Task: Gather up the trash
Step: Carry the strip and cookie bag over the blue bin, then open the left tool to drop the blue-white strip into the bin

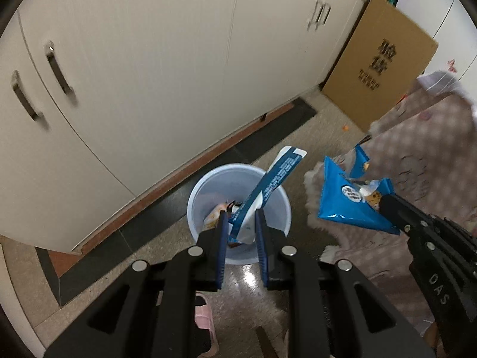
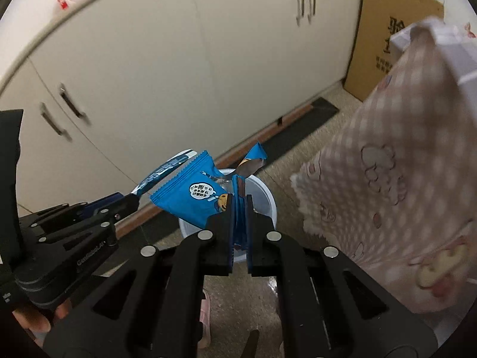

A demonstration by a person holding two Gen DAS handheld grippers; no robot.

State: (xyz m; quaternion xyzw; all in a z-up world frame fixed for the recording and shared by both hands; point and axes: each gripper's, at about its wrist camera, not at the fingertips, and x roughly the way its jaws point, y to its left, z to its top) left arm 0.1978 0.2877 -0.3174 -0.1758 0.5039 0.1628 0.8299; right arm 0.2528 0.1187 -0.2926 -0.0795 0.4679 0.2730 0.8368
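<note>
A pale blue waste bin (image 1: pixel 280 208) stands on the floor below both grippers, with some wrappers inside. My left gripper (image 1: pixel 241 211) is shut on a blue and white wrapper (image 1: pixel 268 188) that sticks up over the bin's mouth. In the right wrist view that gripper (image 2: pixel 131 200) comes in from the left with the same wrapper (image 2: pixel 164 173). My right gripper (image 2: pixel 240 200) is shut on a bright blue snack packet (image 2: pixel 190 197) above the bin (image 2: pixel 265 200). In the left wrist view this packet (image 1: pixel 348 200) hangs at the right, just outside the bin's rim.
Cream cabinet doors (image 1: pixel 149 74) with dark handles run along the back, above a brown and black plinth. A cardboard box (image 1: pixel 378 65) leans at the far right. A pink checked cloth (image 2: pixel 387 179) hangs at the right. A pink slipper (image 1: pixel 204 322) lies on the speckled floor.
</note>
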